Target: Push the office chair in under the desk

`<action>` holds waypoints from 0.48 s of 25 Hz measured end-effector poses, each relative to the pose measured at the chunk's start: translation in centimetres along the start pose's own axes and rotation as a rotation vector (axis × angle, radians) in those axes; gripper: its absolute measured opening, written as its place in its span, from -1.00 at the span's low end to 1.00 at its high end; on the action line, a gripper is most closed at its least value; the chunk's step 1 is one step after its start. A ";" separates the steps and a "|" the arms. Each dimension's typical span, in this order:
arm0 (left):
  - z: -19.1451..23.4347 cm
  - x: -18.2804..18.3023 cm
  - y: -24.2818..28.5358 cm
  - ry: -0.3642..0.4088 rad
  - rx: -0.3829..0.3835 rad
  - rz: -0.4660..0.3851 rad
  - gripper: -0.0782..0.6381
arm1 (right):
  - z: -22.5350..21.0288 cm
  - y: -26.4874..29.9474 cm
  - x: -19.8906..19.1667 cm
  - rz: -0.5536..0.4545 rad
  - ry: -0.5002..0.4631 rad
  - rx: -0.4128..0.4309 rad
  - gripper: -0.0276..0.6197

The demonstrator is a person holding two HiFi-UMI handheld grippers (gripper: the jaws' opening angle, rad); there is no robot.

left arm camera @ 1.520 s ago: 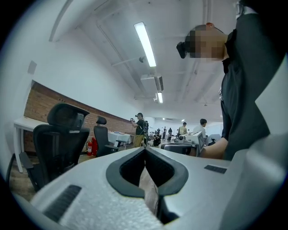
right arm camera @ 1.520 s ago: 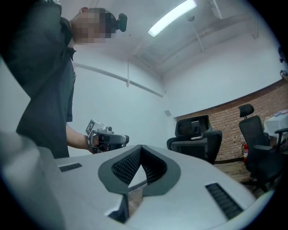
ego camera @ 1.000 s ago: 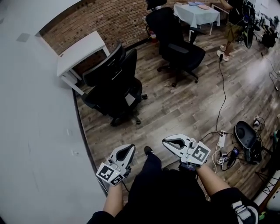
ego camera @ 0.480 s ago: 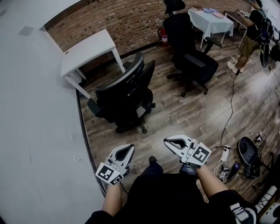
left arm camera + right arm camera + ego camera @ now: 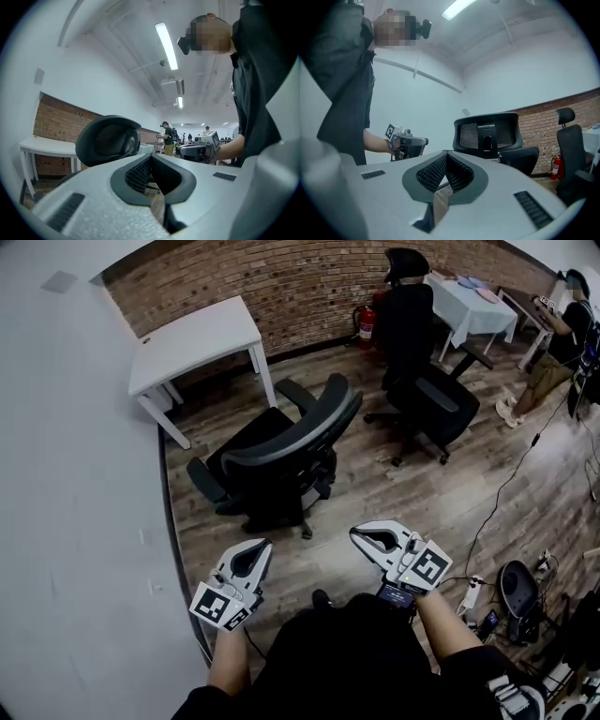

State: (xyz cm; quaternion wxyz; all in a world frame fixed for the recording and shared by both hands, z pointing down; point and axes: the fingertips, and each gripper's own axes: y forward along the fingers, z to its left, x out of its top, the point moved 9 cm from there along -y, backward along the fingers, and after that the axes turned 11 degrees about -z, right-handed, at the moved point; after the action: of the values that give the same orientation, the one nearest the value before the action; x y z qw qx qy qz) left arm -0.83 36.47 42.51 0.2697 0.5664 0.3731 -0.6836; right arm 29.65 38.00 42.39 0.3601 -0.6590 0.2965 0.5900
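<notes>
A person holds the left gripper [image 5: 248, 557] and the right gripper [image 5: 373, 540] side by side over a wood floor [image 5: 394, 493]. Both pairs of jaws are pressed together with nothing between them, and both are short of the chair [image 5: 281, 451]. The black chair stands just beyond them, its backrest toward the grippers. It is out in front of the white desk [image 5: 192, 338] at far left by the brick wall [image 5: 281, 287], not under it. A second chair [image 5: 422, 352] stands at far right.

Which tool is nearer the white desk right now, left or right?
Left. The left tool is on the white desk's side, short of it, with the office chair standing in between. The right tool is level with the left one but farther across, away from the desk.
</notes>
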 end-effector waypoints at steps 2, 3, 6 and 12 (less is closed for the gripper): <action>0.8 0.1 0.0 0.011 0.008 -0.008 -0.74 | -0.9 0.8 0.1 -0.010 -0.012 0.001 -0.90; 1.2 0.2 -0.1 0.016 0.014 -0.012 -0.74 | -1.3 1.1 0.3 -0.029 -0.016 0.004 -0.90; 2.1 0.5 -0.3 0.027 0.036 -0.023 -0.74 | -2.3 2.0 0.9 -0.073 -0.008 0.007 -0.90; 4.1 1.5 1.0 0.124 0.030 0.023 -0.74 | -5.3 2.9 1.1 -0.057 -0.044 -0.009 -0.90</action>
State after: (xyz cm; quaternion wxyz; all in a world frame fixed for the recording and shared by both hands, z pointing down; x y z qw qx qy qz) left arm -2.74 32.64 41.21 0.2453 0.6161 0.3722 -0.6494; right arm 30.38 32.01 41.21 0.3803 -0.6554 0.2671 0.5953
